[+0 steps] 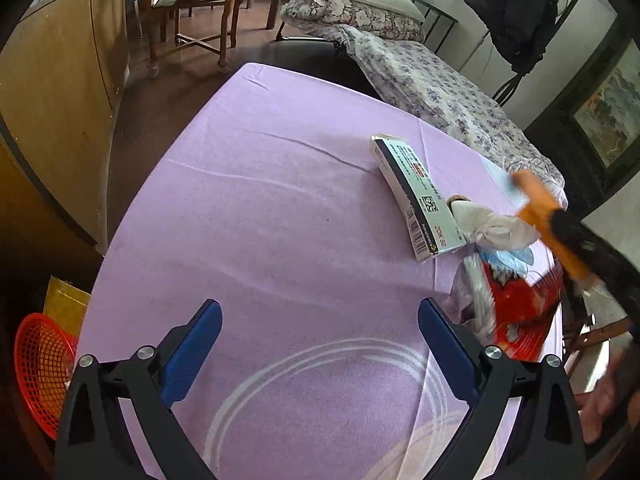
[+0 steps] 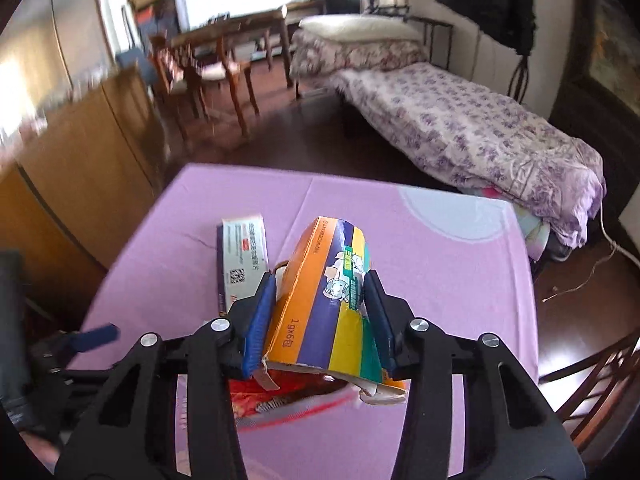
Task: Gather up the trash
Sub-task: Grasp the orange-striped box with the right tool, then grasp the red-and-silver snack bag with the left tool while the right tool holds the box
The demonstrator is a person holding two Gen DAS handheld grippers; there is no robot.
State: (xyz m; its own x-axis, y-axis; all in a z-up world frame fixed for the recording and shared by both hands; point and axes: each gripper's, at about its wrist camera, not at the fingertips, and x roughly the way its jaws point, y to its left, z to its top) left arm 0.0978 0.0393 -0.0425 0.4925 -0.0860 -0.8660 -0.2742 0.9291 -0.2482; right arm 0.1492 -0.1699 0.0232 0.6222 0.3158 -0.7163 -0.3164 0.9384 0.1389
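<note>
My right tongs [image 2: 320,312] are clamped on an orange, purple and yellow carton [image 2: 320,292], both blue pads pressed to its sides, its torn end toward the camera; the carton hangs above the counter [image 2: 440,280] under its lilac cloth, with a red basket [image 2: 288,404] holding red wrappers just below it at 6 o'clock; a white medicine box [image 2: 240,256] lies flat on the cloth at 10 o'clock from the carton; my left tongs [image 1: 320,344] stand wide apart over bare cloth, holding nothing; from the left view the medicine box [image 1: 412,196] sits at 1 o'clock, crumpled tissue [image 1: 492,224] just beside it at 3 o'clock, the carton [image 1: 548,216] blurred beyond; a second red basket [image 1: 40,368] sits low at 9 o'clock, off the counter's edge; a floral-covered bed [image 2: 460,128] stands behind.
</note>
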